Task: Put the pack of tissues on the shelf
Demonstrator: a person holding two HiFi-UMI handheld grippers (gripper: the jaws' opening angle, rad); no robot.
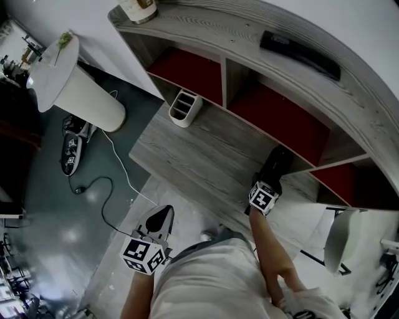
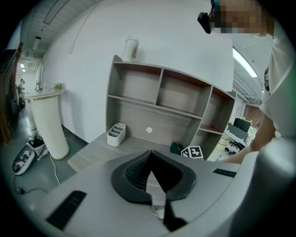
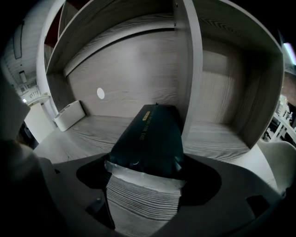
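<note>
A dark green pack of tissues point(image 3: 150, 139) with white tissues showing at its near end sits between the jaws of my right gripper point(image 3: 144, 172), which is shut on it. The pack's far end points at the foot of a shelf divider point(image 3: 188, 69). In the head view the right gripper point(image 1: 274, 171) holds the pack point(image 1: 282, 156) low over the grey wooden desk surface point(image 1: 206, 149), in front of the shelf's lower compartments. The left gripper view shows the pack point(image 2: 176, 148) beside the right gripper's marker cube. My left gripper point(image 1: 163, 215) point(image 2: 150, 155) hangs shut and empty, off the desk's front edge.
A white desk organizer point(image 1: 185, 107) point(image 2: 115, 134) point(image 3: 68, 115) stands at the desk's back left. On the shelf top are a jar point(image 1: 138, 7) point(image 2: 131, 47) and a flat black object point(image 1: 299, 55). A white round stand point(image 1: 75, 81), a floor cable point(image 1: 109, 187) and a white chair point(image 1: 346, 240) flank the desk.
</note>
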